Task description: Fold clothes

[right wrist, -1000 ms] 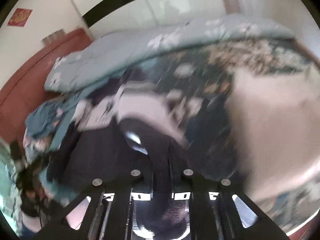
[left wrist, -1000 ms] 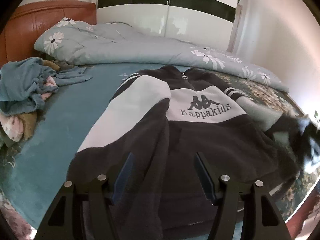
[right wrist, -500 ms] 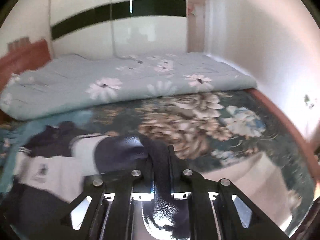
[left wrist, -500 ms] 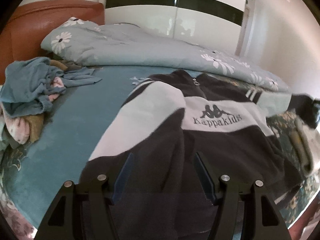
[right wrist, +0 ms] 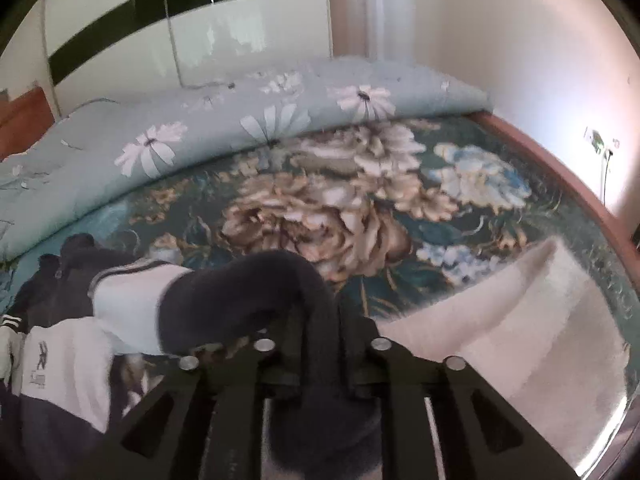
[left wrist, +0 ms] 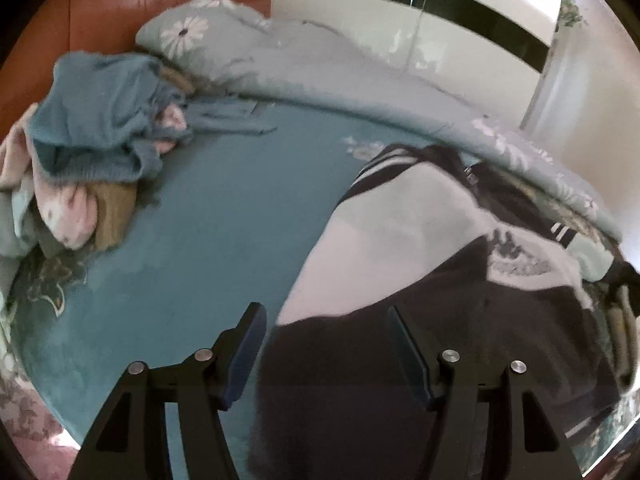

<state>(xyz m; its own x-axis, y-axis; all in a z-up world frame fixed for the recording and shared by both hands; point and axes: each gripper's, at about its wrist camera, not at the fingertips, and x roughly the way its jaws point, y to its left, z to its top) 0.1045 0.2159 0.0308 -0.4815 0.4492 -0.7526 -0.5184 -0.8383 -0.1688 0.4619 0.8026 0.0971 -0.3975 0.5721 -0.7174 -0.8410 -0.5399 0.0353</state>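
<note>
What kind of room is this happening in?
Most likely a home bedroom: a bed with a brown padded headboard, a daisy-print duvet bunched along it, and a glossy white wardrobe behind.

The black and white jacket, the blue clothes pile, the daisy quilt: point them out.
black and white jacket (left wrist: 400,248), left wrist view, white shoulder panel.
blue clothes pile (left wrist: 96,120), left wrist view, top blue garment.
daisy quilt (right wrist: 208,136), right wrist view, folded front edge.

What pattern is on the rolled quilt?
White daisies on pale blue quilt; clearest in the right wrist view.

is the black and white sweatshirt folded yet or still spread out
Spread out: the sweatshirt lies open on the bed, logo panel showing, one sleeve stretched sideways.
</note>
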